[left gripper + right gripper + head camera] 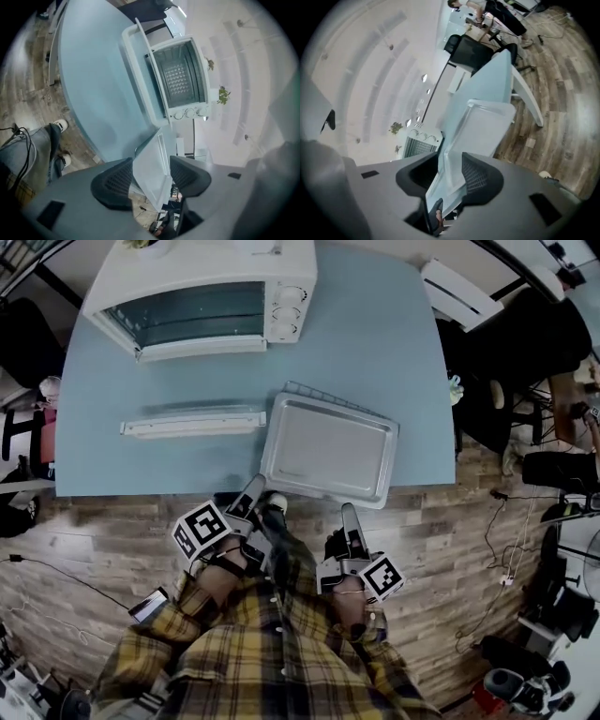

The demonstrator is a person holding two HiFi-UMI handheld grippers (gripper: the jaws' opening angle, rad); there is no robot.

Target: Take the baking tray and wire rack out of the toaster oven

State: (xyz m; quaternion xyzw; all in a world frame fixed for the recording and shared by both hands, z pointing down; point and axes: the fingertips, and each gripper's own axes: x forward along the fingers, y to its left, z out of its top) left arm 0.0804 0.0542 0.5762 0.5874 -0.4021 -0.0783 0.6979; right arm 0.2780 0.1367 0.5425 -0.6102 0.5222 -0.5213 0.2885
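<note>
The white toaster oven (202,296) sits at the far side of the pale blue table (375,324). Its glass door (192,420) is folded down toward the person, and three round knobs (289,310) run down its right end. The left gripper view looks into the cavity and shows a dimpled metal back wall. The baking tray (328,448) is out of the oven. It is a shallow rectangle of dull silver metal with rounded corners and a raised rim, and its floor is bare. It lies on the table's near side with its front rim jutting slightly past the table edge. It rests on the wire rack (323,396), whose thin wires show only along the tray's far edge. The left gripper (258,495) is at the tray's near left corner with its jaws spread wide. The corner stands between the ribbed dark pads, and they do not clamp it. The right gripper (349,517) is at the front rim, and its jaws are also released, with the thin rim passing loosely between them. The only print in view is the black-and-white square markers on the left cube (202,529) and the right cube (382,576). Yellow plaid sleeves (253,643) lead back from the grippers over a wood-plank floor (450,549).
</note>
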